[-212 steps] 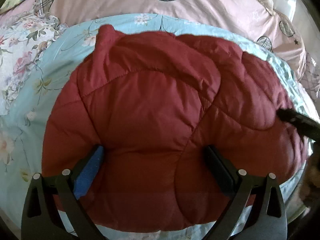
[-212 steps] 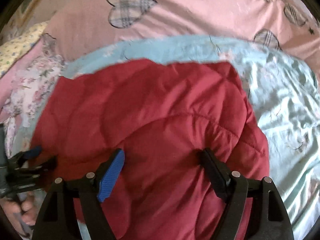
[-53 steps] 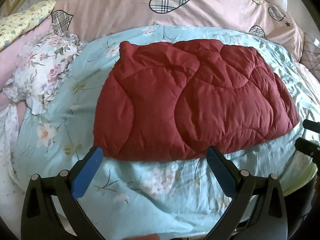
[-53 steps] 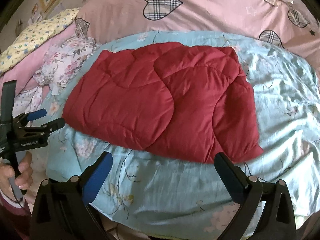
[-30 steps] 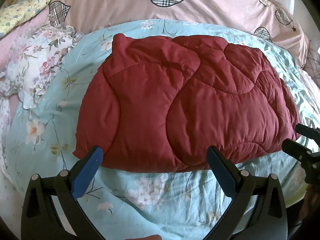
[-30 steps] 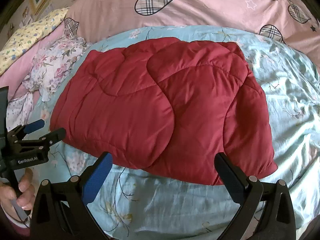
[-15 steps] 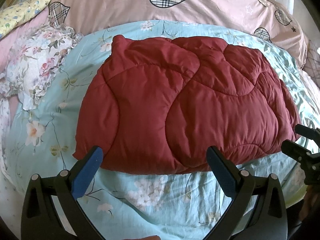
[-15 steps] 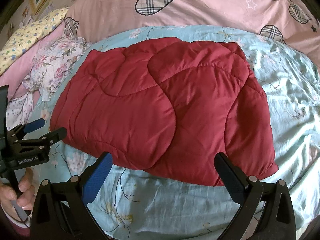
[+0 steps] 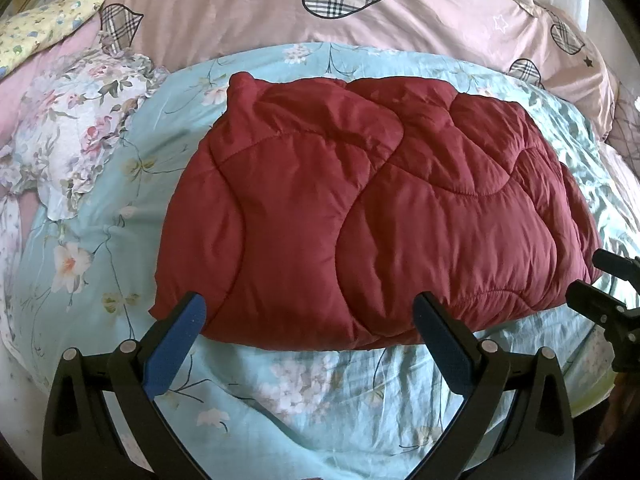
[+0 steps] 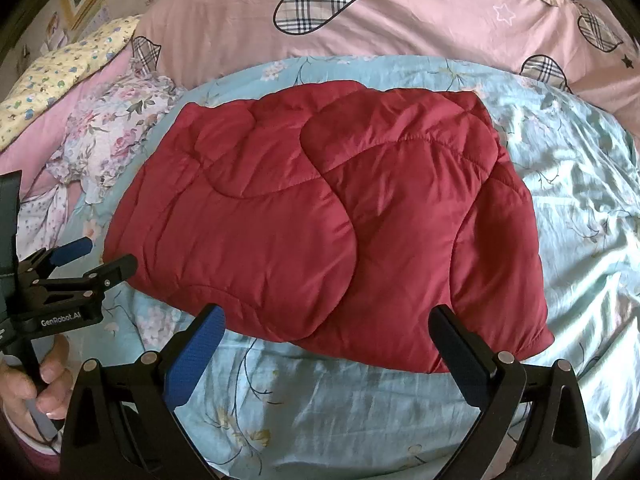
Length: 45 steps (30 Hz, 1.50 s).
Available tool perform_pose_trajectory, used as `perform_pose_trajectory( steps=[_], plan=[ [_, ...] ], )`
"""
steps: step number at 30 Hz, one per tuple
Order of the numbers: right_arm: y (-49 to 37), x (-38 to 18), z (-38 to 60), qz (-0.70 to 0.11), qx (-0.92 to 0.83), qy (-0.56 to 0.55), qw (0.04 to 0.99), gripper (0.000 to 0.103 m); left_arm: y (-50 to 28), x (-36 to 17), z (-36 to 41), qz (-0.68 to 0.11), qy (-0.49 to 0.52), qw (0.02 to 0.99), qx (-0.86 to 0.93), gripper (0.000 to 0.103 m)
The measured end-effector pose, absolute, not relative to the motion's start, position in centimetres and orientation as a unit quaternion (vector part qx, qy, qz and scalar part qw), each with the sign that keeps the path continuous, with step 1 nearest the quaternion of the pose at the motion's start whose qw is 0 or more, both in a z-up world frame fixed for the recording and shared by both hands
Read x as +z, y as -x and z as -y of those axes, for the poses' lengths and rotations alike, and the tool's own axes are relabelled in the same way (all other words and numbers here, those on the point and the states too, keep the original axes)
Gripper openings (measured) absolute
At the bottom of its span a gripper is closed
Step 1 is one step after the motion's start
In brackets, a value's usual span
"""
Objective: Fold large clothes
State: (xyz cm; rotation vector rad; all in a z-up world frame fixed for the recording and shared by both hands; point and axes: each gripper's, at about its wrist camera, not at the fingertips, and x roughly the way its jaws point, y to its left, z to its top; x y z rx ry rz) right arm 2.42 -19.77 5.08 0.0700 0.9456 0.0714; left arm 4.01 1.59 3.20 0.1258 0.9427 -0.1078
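Note:
A dark red quilted padded garment (image 9: 360, 208) lies folded into a thick rectangle on the light blue floral bedsheet (image 9: 304, 392); it also shows in the right wrist view (image 10: 320, 216). My left gripper (image 9: 310, 320) is open and empty, just short of the garment's near edge, toward its left half. My right gripper (image 10: 328, 330) is open and empty, just short of the near edge, toward its right half. Each gripper shows at the edge of the other's view, the right one (image 9: 608, 296) and the left one (image 10: 80, 264), both off the garment.
A pink duvet with plaid hearts (image 9: 360, 12) lies along the back. A floral white cloth (image 9: 76, 136) is bunched at the left, and a yellow floral pillow (image 10: 52, 80) sits behind it. The bed's near edge is under the grippers.
Over the last second the view has hardly moved; both grippers stay open and hover at the garment's near edge. Seven seconds ago both were down on top of the garment.

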Motion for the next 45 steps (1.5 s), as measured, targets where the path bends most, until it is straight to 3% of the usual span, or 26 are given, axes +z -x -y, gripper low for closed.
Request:
perform_pose_trajectory(
  steps=[45],
  plan=[
    [-2.5, 6.1, 19.7, -0.448, 0.035, -0.031, 0.893, 0.102, -3.9, 3.9, -1.4, -0.441, -0.060, 0.894, -0.050, 0.103]
  ],
)
